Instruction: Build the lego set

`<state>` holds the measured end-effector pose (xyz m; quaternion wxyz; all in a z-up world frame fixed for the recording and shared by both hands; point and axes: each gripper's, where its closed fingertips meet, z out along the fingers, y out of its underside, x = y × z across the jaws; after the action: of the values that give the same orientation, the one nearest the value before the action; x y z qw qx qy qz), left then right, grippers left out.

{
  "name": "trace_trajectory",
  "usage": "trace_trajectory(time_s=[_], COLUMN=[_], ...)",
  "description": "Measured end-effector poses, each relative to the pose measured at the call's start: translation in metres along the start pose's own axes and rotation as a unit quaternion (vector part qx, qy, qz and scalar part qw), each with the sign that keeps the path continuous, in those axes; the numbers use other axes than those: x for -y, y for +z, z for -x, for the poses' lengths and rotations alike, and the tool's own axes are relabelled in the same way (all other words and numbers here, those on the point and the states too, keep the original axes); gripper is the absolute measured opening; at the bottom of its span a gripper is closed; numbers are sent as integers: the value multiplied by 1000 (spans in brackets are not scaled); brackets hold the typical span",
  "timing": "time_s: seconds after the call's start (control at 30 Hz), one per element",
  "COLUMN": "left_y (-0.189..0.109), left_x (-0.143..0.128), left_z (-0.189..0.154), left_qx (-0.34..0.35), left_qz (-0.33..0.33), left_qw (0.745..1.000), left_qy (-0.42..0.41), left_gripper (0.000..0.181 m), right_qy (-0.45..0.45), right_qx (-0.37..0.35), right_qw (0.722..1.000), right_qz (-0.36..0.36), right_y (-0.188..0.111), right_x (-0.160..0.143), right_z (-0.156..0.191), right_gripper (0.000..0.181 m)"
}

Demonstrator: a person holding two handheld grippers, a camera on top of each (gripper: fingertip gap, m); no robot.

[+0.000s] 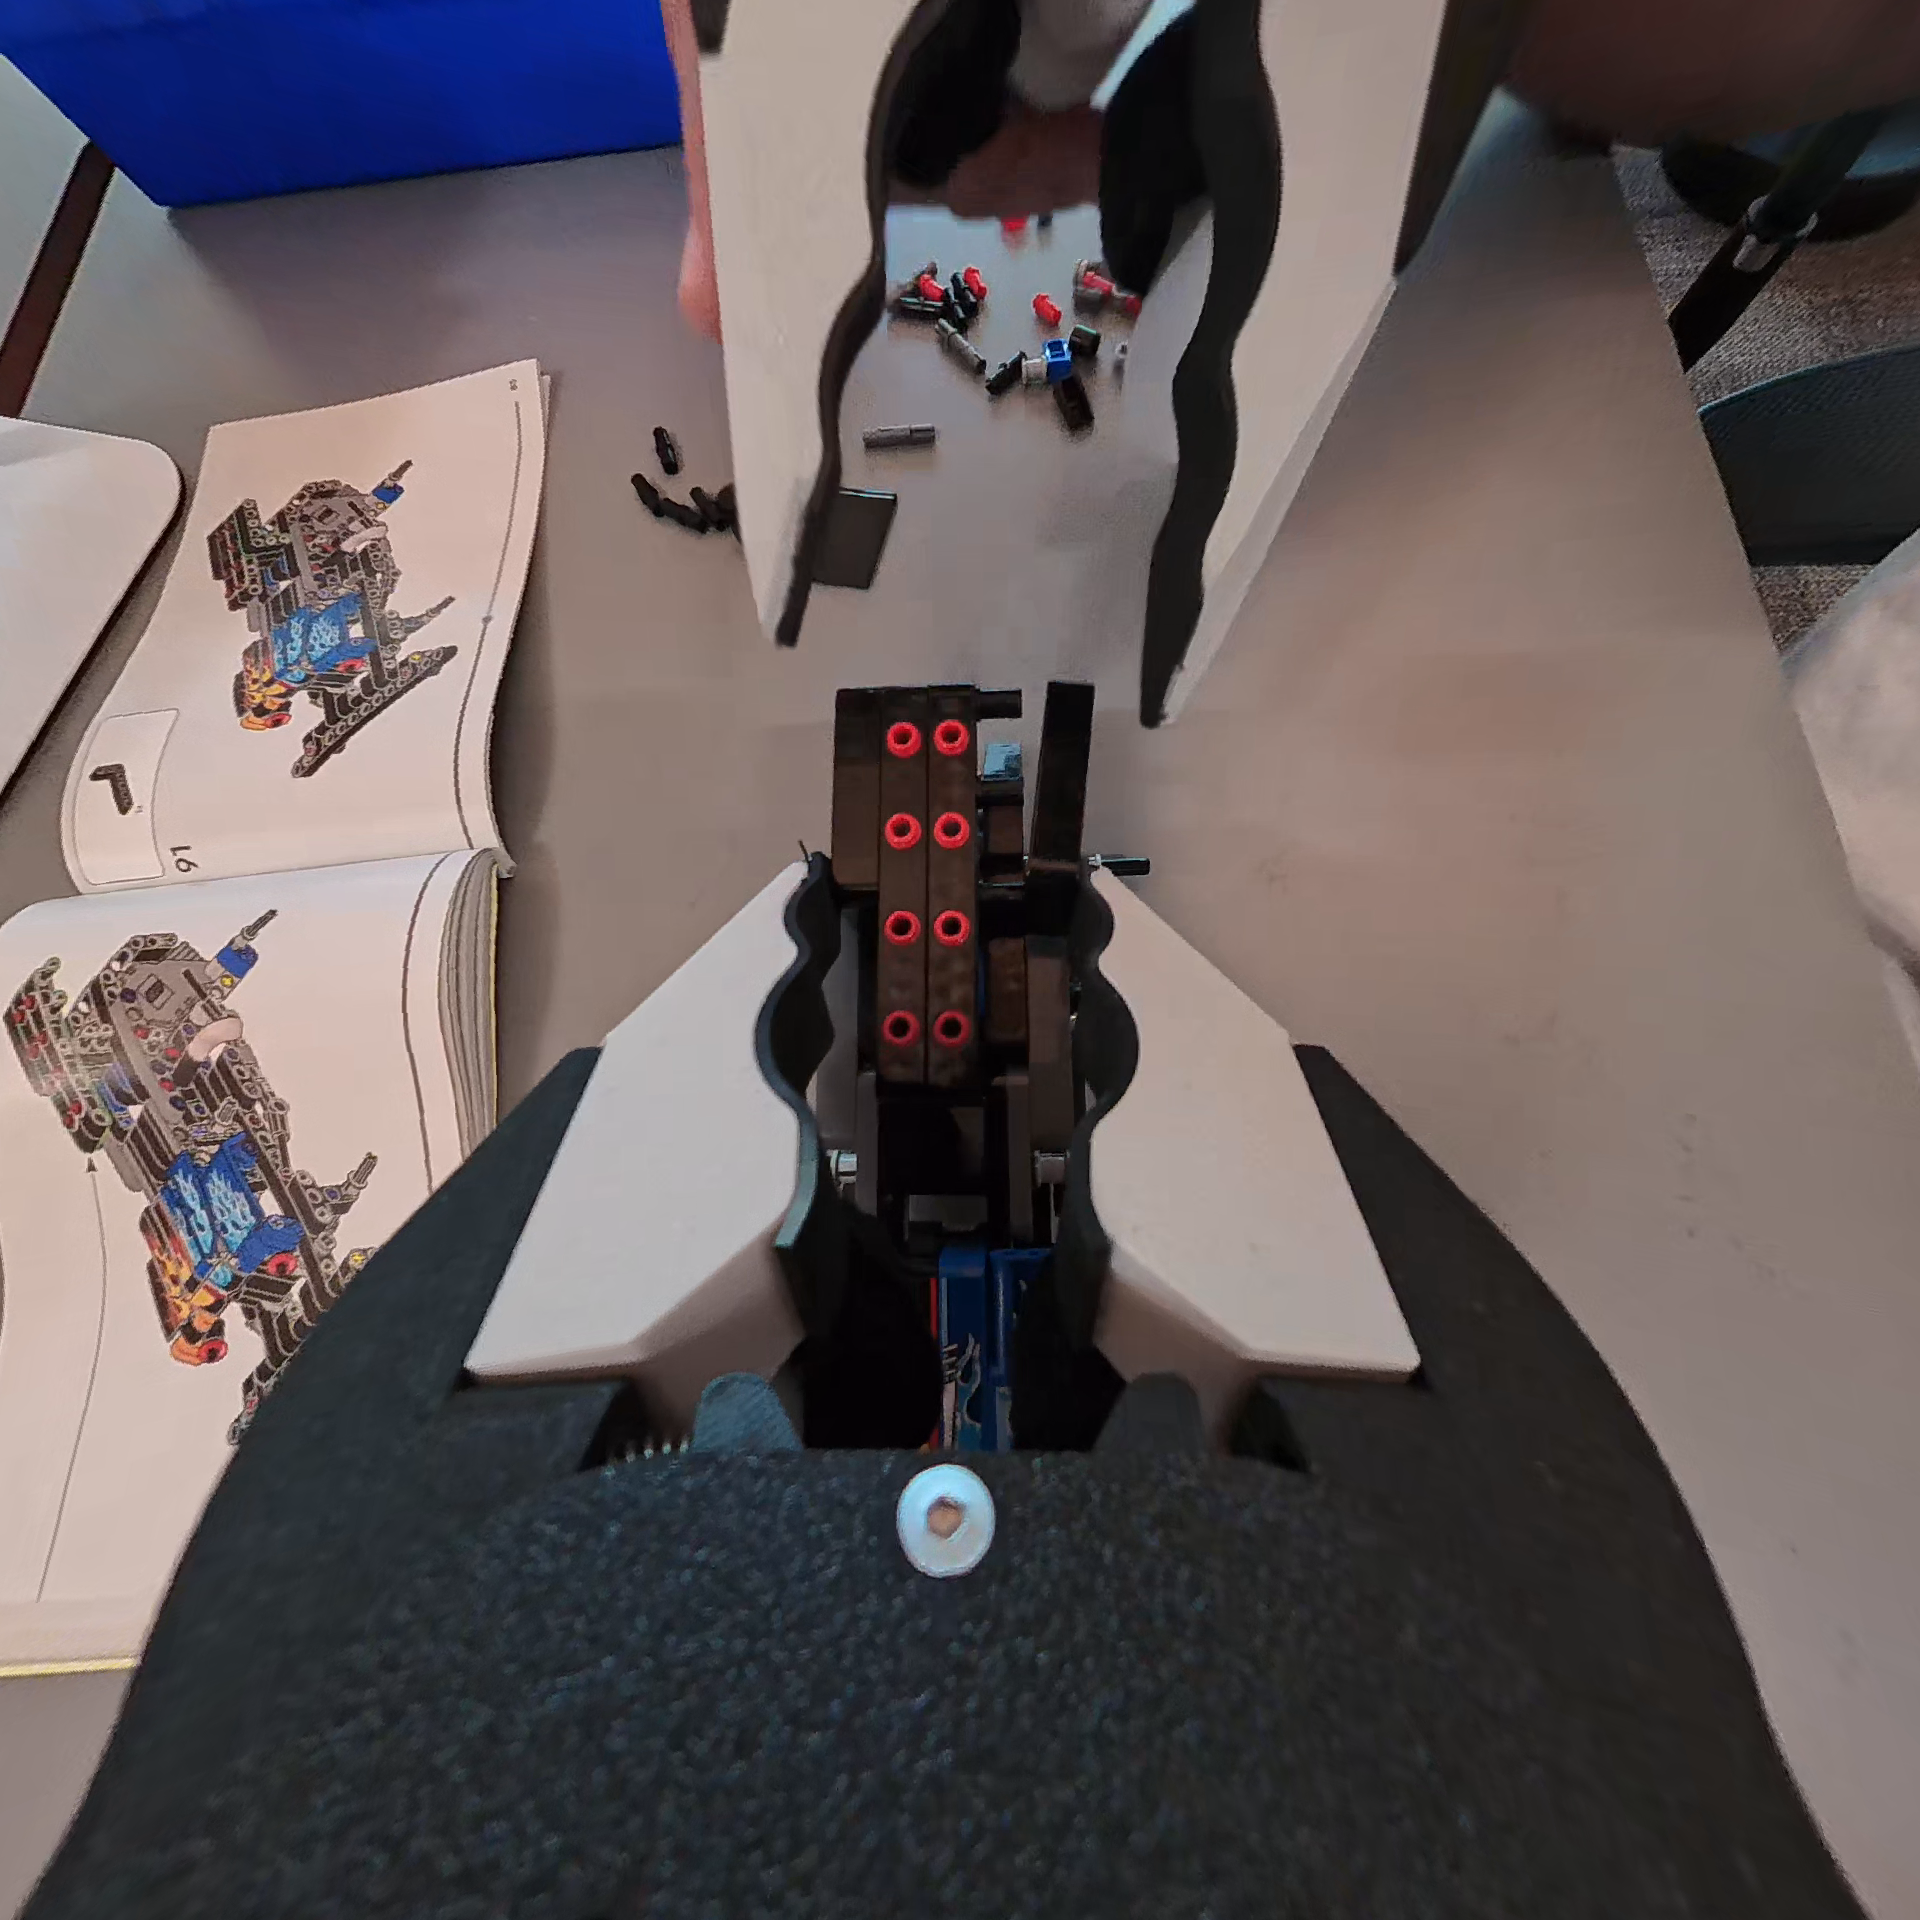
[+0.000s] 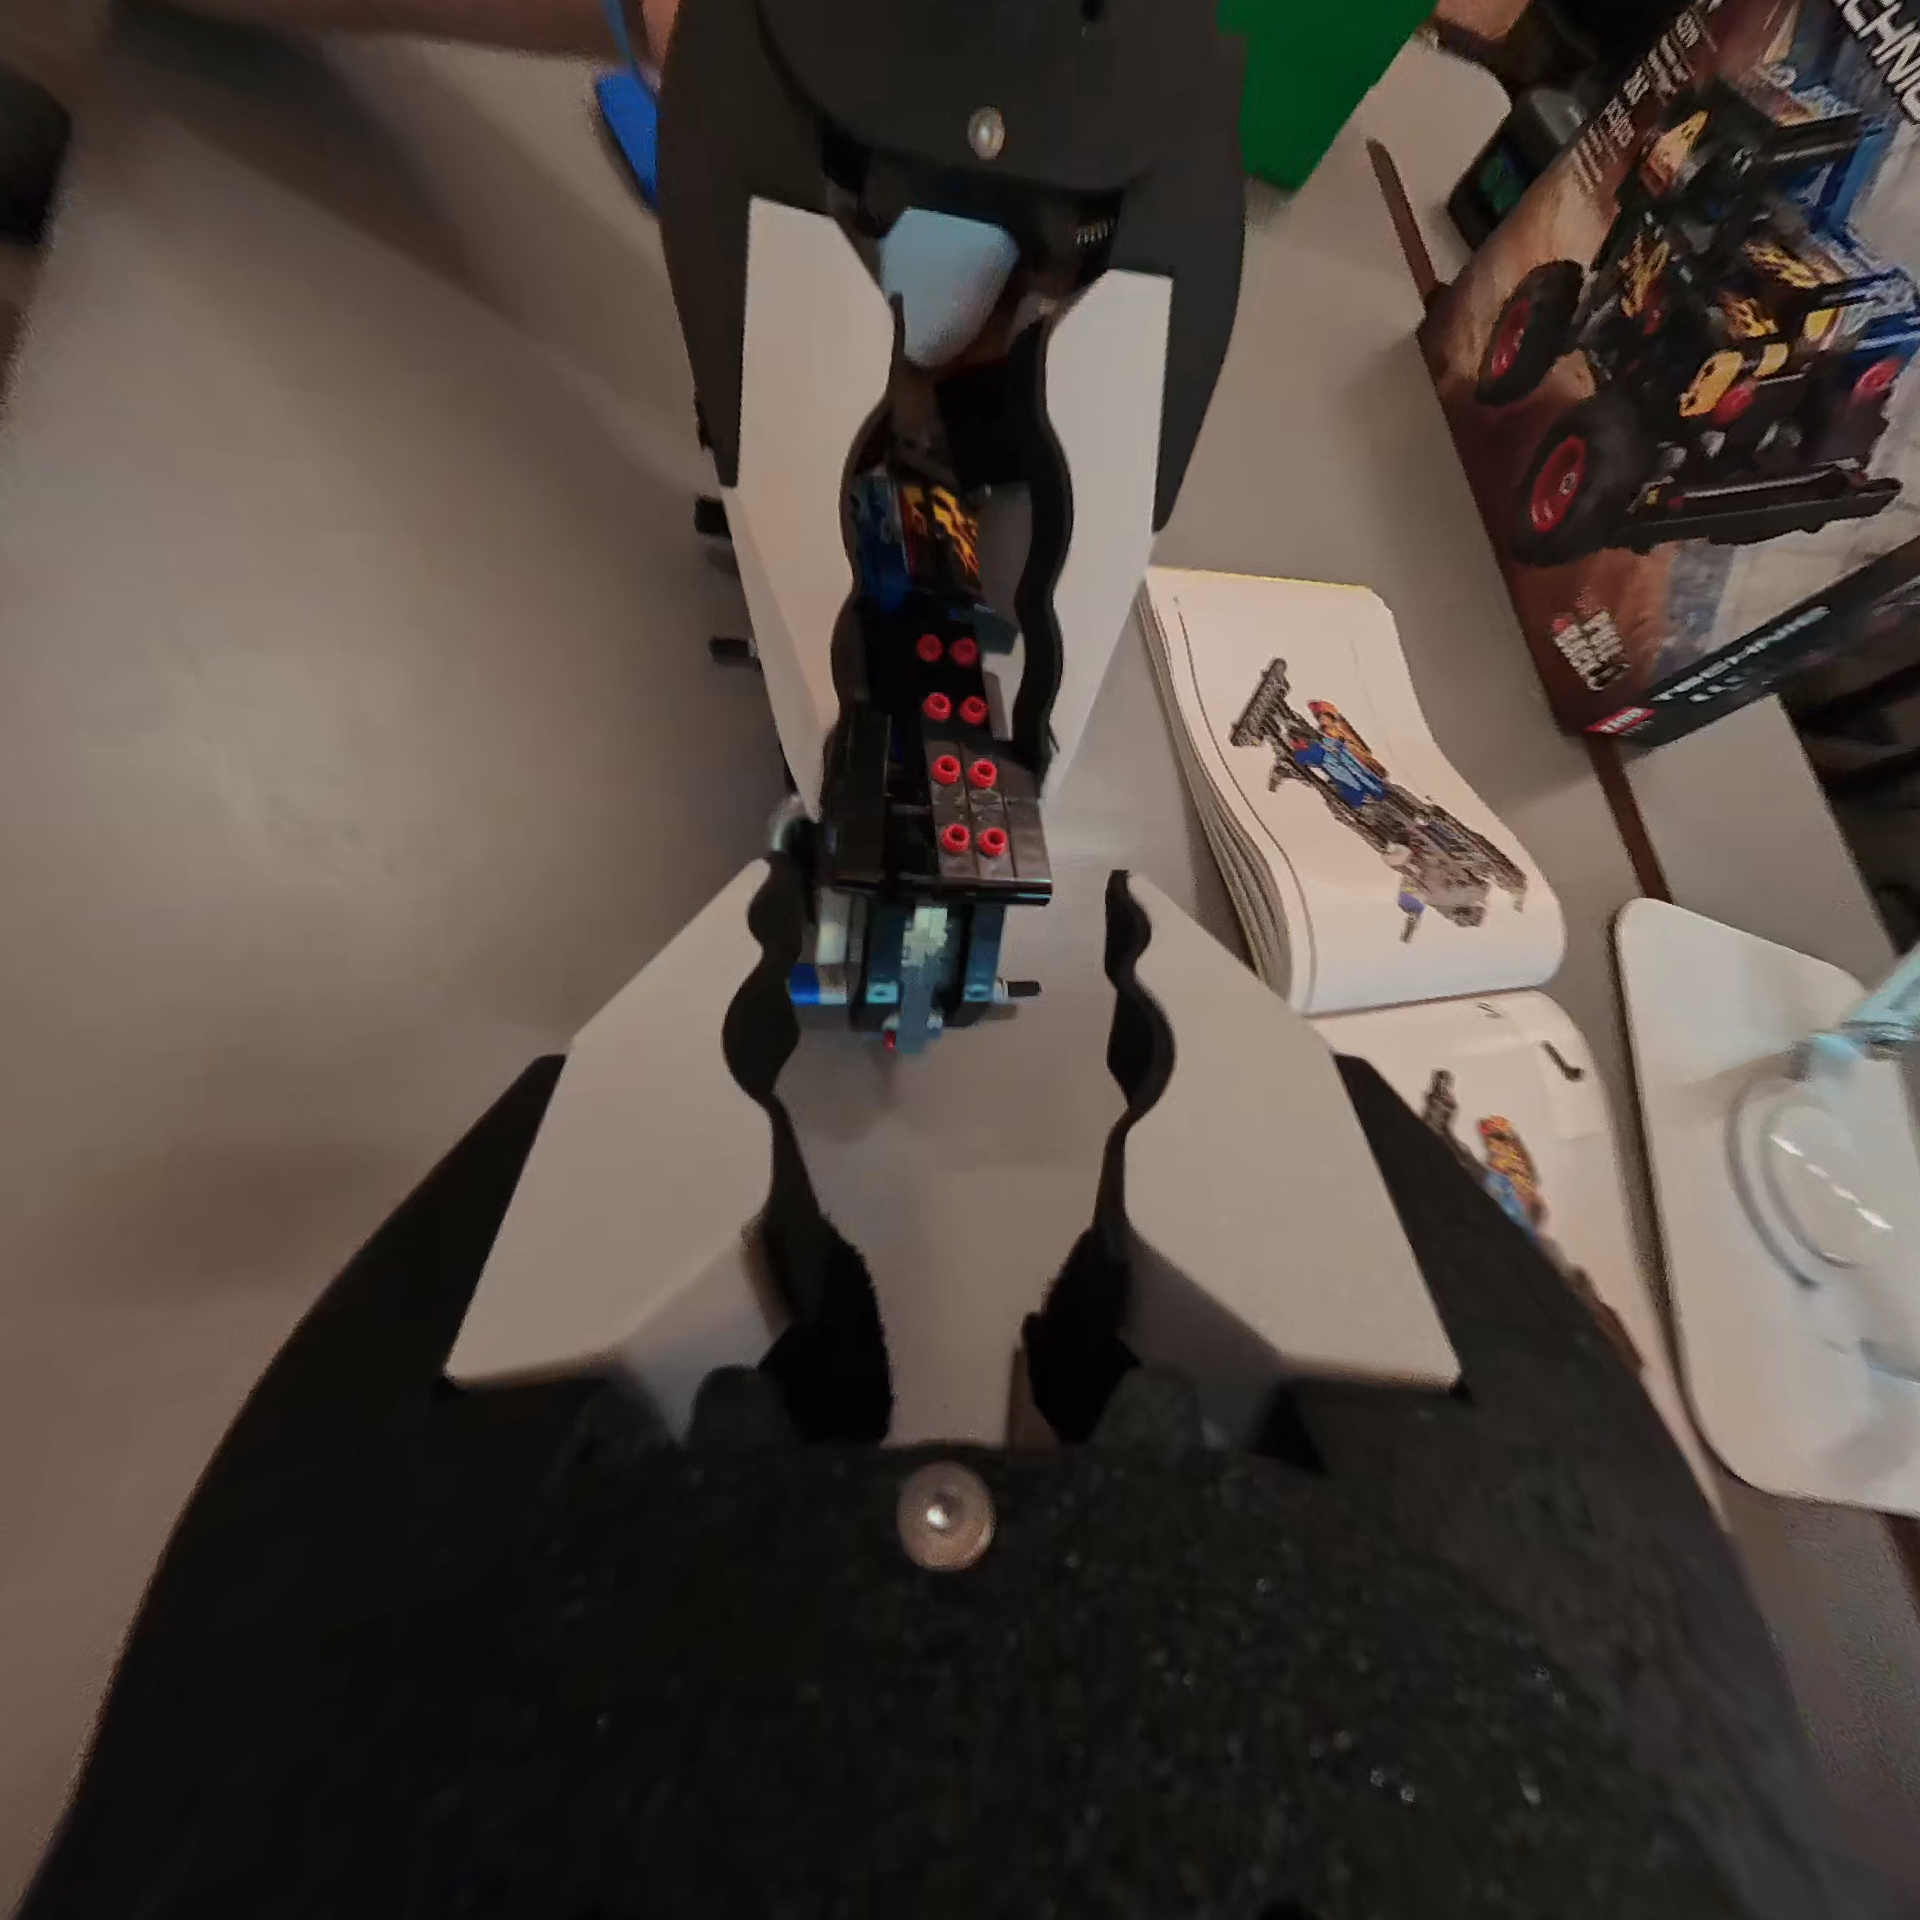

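Note:
A partly built lego model [image 1: 925,883] of black beams with red pins and a blue flame-printed part is clamped between my left gripper's [image 1: 951,883] fingers, held just above the grey table. It juts forward past the fingertips. In the right wrist view the model [image 2: 935,810] points toward me from the left gripper [image 2: 925,779]. My right gripper [image 2: 940,894] is open and empty, and the model's near end lies between its fingertips, close to the left finger [image 2: 769,966]. In the left wrist view the right gripper [image 1: 971,675] faces the model from beyond.
Loose red, black and blue lego pins [image 1: 997,332] lie on the table behind the right gripper. An open instruction booklet [image 1: 312,727] lies to the left, also shown in the right wrist view [image 2: 1351,790]. There is a blue box [image 1: 343,83], the lego box [image 2: 1683,364], and a white tray [image 2: 1683,977]. My left and right fingertips are right by each other.

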<state>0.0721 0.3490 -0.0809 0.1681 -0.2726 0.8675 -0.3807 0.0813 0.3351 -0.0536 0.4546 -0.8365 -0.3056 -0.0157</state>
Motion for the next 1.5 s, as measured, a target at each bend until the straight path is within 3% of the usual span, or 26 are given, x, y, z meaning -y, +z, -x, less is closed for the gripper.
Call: trace_trajectory(time_s=[0.13,0.33,0.67,0.83,1.03,1.5], left_y=[0,2,4,-1,-1,2], left_x=[0,1,3,7,9,10], left_z=[0,0,0,-4,0,6], left_qx=[-1,8,19,-10,-15,15], left_qz=[1,5,1,-22,-37,-55], left_qw=[1000,1000,1000,999,998,998], left_qy=[0,6,-7,-35,-46,-36], left_gripper=[42,43,45,52,41,40], right_qy=[40,24,28,21,18,59], right_qx=[36,23,32,28,29,48], right_qw=[996,997,996,997,997,992], right_qz=[-77,-63,-73,-70,-70,-98], right_y=[8,15,13,13,12,12], right_x=[9,0,-2,-3,-3,-3], right_z=[4,1,0,0,0,-4], right_gripper=[55,42,40,40,41,40])
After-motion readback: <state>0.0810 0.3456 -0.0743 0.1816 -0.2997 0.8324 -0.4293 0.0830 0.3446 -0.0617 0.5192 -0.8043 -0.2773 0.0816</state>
